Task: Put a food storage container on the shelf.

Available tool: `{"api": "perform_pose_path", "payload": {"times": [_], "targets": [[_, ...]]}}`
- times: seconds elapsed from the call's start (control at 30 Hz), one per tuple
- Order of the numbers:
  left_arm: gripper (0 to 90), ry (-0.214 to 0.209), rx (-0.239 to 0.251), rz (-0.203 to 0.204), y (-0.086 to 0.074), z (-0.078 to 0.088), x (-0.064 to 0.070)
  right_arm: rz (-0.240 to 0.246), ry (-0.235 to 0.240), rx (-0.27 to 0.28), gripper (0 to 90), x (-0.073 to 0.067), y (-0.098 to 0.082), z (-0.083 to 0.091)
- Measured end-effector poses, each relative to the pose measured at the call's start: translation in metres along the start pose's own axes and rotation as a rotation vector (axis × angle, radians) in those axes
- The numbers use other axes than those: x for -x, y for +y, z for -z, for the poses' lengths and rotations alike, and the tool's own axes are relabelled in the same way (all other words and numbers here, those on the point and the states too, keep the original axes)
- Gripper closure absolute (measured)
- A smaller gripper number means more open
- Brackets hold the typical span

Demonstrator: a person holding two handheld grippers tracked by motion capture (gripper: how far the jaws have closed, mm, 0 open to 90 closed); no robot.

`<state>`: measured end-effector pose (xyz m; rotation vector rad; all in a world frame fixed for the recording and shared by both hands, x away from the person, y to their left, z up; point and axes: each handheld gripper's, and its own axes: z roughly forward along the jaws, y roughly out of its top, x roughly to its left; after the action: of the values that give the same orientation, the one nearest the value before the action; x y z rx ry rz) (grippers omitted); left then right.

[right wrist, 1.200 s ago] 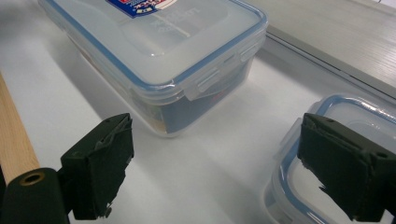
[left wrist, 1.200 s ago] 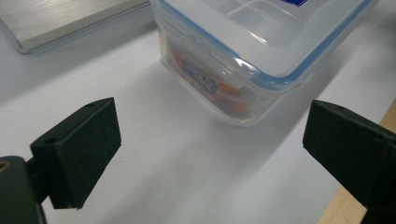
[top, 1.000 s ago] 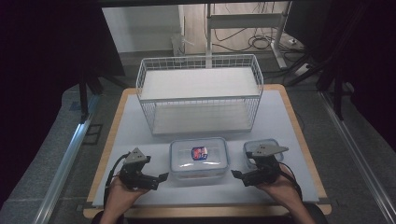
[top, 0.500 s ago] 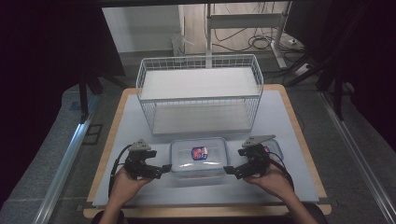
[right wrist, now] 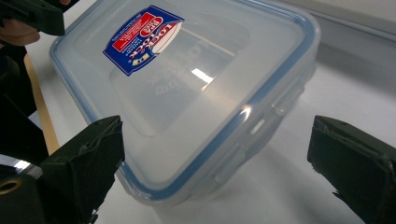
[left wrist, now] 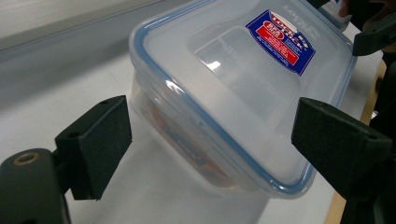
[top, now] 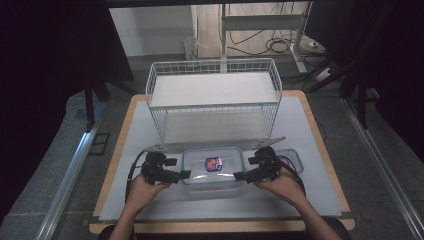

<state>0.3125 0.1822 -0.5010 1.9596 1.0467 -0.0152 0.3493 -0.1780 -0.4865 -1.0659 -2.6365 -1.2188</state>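
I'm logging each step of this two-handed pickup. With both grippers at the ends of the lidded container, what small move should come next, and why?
Probably ease both grippers inward and shut them on the container. The left gripper and right gripper flank its short ends with jaws open; in each gripper view the jaws straddle a corner of the blue-rimmed lid without gripping it.

Wire basket [top: 215, 102] blocking the table's [top: 310, 150] far half, lidded container [top: 212, 170] hemmed between both grippers, bare table left, right and in front.
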Motion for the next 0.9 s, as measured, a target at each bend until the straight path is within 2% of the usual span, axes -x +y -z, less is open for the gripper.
{"api": "perform_pose_path", "payload": {"times": [0.13,0.2,0.23,0.27,0.3,0.33,0.43,0.5,0.53,0.63,0.73,0.83,0.9], "targets": [[11.9,-0.013,-0.022,0.011,0.0,-0.007,-0.002,-0.031,0.035,-0.022,5.5,0.004,0.004,-0.008],[12.2,-0.045,-0.02,0.035,-0.001,-0.009,-0.006,-0.035,0.038,-0.025,6.4,0.005,0.005,-0.009],[12.1,-0.045,-0.02,0.035,-0.001,-0.009,-0.006,-0.035,0.038,-0.025,6.4,0.005,0.005,-0.009],[12.1,-0.069,-0.027,0.046,-0.001,-0.011,-0.007,-0.044,0.055,-0.031,7.5,0.005,0.007,-0.011],[12.1,-0.069,-0.027,0.046,-0.001,-0.011,-0.007,-0.044,0.055,-0.031,7.5,0.005,0.007,-0.011],[12.0,-0.091,-0.037,0.05,-0.001,-0.013,-0.007,-0.044,0.055,-0.043,7.3,0.004,0.009,-0.013],[11.2,-0.1,-0.053,0.047,0.0,-0.016,-0.005,-0.053,0.055,-0.046,8.3,0.004,0.01,-0.013],[10.4,-0.113,-0.054,0.059,0.0,-0.018,-0.005,-0.066,0.062,-0.048,10.2,0.007,0.01,-0.013],[10.1,-0.114,-0.055,0.062,0.0,-0.019,-0.005,-0.085,0.067,-0.054,11.0,0.008,0.011,-0.012],[10.2,-0.113,-0.058,0.062,0.0,-0.019,-0.005,-0.088,0.066,-0.058,10.8,0.008,0.011,-0.012],[10.9,-0.108,-0.061,0.058,0.001,-0.018,-0.004,-0.111,0.076,-0.08,9.8,0.008,0.012,-0.015],[12.8,-0.109,-0.06,0.045,0.0,-0.016,-0.004,-0.11,0.085,-0.09,8.5,0.006,0.013,-0.017],[13.2,-0.111,-0.056,0.04,0.0,-0.016,-0.004,-0.105,0.075,-0.086,8.0,0.004,0.013,-0.018]]}}
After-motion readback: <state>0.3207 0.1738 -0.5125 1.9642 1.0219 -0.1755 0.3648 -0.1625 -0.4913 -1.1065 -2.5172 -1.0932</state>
